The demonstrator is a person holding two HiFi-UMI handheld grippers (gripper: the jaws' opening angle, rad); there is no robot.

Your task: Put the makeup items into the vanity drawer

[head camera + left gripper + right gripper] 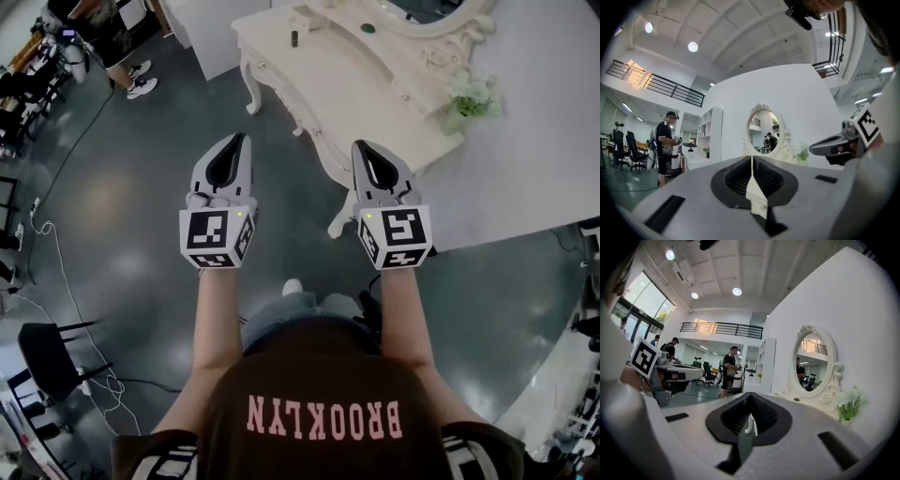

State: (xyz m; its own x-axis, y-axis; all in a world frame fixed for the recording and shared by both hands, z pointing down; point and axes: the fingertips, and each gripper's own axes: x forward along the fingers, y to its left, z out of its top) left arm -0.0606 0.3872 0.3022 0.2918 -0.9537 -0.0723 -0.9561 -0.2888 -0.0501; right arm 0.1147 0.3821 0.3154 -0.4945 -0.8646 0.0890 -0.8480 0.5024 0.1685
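Above the vanity (pixel 347 80), only gripper views show its mirror (pixel 813 363) whole (oval, ornate).

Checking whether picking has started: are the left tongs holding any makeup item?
No, the left tongs are closed against each other with nothing between them in the left gripper view.

The person is stretching the left forearm (pixel 214 323) and the right forearm (pixel 405 323) forward side by side, gripping one tool in each hand. The left gripper (pixel 238 141) and the right gripper (pixel 360 147) are pointing level ahead, well apart, each with jaws pressed together, nothing between them
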